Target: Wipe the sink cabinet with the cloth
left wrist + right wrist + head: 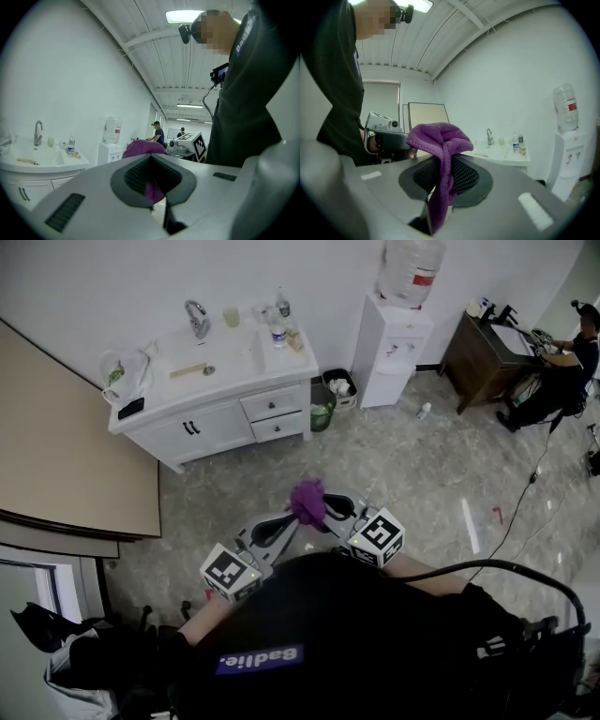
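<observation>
The white sink cabinet (220,413) stands against the far wall at upper left, a good way off across the floor. It also shows small in the left gripper view (33,164) and the right gripper view (501,154). A purple cloth (307,501) is bunched between both grippers, close in front of my body. My right gripper (440,176) is shut on it, and the cloth (440,140) drapes over its jaws. My left gripper (152,176) is shut too, with purple cloth (152,190) caught in its gap. In the head view the left gripper (289,519) and the right gripper (330,509) meet tip to tip.
A faucet (197,320), bottles (277,332) and a bag (122,371) sit on the cabinet top. A bin (322,407) and a water dispenser (394,343) stand to its right. A person (562,362) sits at a brown desk (483,352). A large board (66,446) is at left.
</observation>
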The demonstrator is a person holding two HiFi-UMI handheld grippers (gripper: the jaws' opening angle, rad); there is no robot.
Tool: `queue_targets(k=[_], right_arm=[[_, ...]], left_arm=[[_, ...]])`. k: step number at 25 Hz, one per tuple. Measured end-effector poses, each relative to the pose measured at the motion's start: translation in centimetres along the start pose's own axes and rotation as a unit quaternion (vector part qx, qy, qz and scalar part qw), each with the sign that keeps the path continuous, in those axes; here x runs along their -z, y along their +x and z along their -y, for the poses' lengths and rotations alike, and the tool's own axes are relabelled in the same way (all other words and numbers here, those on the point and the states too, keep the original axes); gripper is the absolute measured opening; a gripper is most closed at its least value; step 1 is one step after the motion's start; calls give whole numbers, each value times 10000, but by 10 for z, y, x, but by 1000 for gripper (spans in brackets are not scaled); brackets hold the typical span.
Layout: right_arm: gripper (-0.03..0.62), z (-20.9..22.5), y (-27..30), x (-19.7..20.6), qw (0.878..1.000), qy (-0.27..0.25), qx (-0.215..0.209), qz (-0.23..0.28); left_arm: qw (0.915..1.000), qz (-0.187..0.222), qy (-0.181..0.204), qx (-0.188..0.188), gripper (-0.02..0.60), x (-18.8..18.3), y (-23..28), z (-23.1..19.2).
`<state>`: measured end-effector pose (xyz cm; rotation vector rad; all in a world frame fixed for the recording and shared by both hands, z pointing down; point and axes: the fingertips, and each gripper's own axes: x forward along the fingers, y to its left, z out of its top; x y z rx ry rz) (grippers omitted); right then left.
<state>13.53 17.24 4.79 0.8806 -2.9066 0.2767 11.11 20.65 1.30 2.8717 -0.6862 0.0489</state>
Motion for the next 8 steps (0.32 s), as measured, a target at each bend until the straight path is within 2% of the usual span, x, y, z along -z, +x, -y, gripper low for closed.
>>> queue_targets(k=[8], right_arm=[[55, -3, 2, -5, 10000, -66, -43, 49]], left_arm=[[10000, -65, -16, -62, 0, 6, -2, -3]])
